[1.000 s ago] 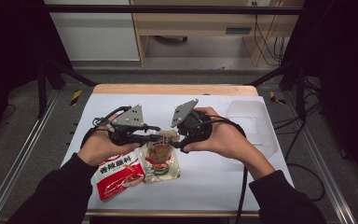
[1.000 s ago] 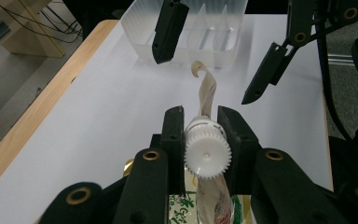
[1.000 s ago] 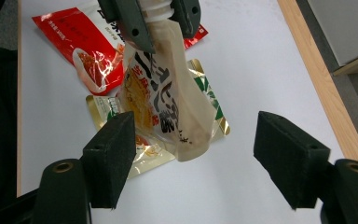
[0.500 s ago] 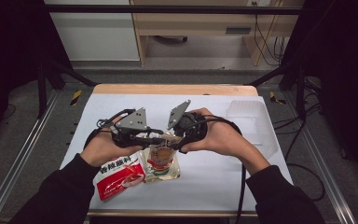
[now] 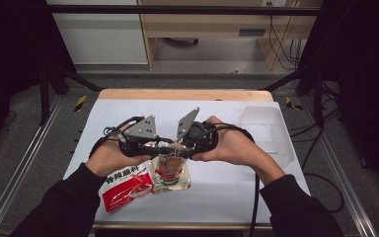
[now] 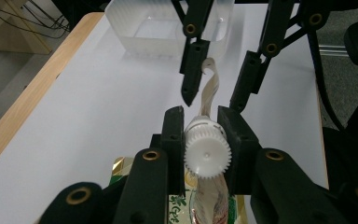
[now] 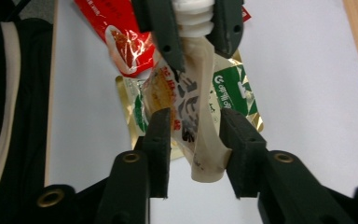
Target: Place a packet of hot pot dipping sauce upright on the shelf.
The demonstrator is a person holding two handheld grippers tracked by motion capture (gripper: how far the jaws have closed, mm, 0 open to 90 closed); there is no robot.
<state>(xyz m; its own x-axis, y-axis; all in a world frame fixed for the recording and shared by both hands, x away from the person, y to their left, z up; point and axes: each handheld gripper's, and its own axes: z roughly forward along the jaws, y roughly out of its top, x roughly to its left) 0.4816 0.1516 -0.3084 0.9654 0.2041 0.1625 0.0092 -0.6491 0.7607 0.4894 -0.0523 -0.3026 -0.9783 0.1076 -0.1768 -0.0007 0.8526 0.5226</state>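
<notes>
A crumpled clear spout pouch (image 7: pixel 200 116) with a white ribbed cap (image 6: pixel 206 156) is held level above the table between both grippers. My left gripper (image 6: pixel 205 126) is shut on the cap and spout. My right gripper (image 7: pixel 198 135) faces it and stands open, its jaws on either side of the pouch's flat tail end. Seen from the high view, the left gripper (image 5: pixel 165 145) and the right gripper (image 5: pixel 178 148) meet nose to nose at the table's middle.
A red sachet (image 5: pixel 127 187) and a gold-edged green packet (image 5: pixel 175 180) lie on the white table (image 5: pixel 237 192) under the hands. A clear plastic tub (image 5: pixel 261 118) stands at the far right. The table's far edge is wood (image 5: pixel 187 95).
Both grippers have drawn slightly closer together and a little toward the person. The left gripper still holds the cap.
</notes>
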